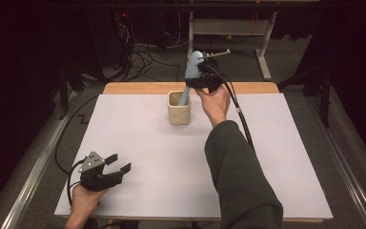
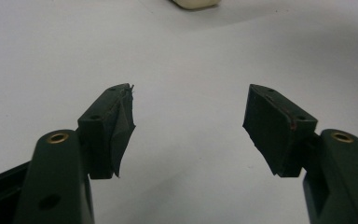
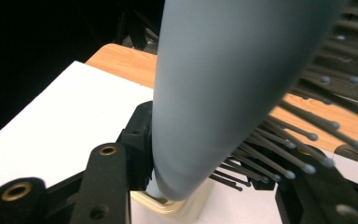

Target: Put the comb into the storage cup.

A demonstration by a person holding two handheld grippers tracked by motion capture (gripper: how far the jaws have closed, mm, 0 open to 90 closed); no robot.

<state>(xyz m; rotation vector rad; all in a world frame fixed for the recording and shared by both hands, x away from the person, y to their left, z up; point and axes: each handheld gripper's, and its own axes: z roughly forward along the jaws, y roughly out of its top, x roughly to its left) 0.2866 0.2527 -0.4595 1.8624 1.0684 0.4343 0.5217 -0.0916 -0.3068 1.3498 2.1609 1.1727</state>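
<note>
A pale blue hairbrush (image 1: 193, 64) stands nearly upright with its handle dipping into a cream square cup (image 1: 178, 112) at the back middle of the white mat. My right gripper (image 1: 198, 80) is shut on the brush just above the cup. In the right gripper view the brush's blue back (image 3: 223, 84) rises between the jaws, its bristles (image 3: 303, 140) point right, and the cup's rim (image 3: 177, 207) lies beneath. My left gripper (image 1: 119, 162) rests at the mat's near left corner, open, with nothing between its pads (image 2: 116, 130).
The white mat (image 1: 267, 157) covers a wooden table whose bare strip (image 1: 138, 88) shows behind the cup. The cup's base (image 2: 195, 3) sits far ahead in the left gripper view. Cables and a desk frame (image 1: 262, 47) lie on the floor beyond.
</note>
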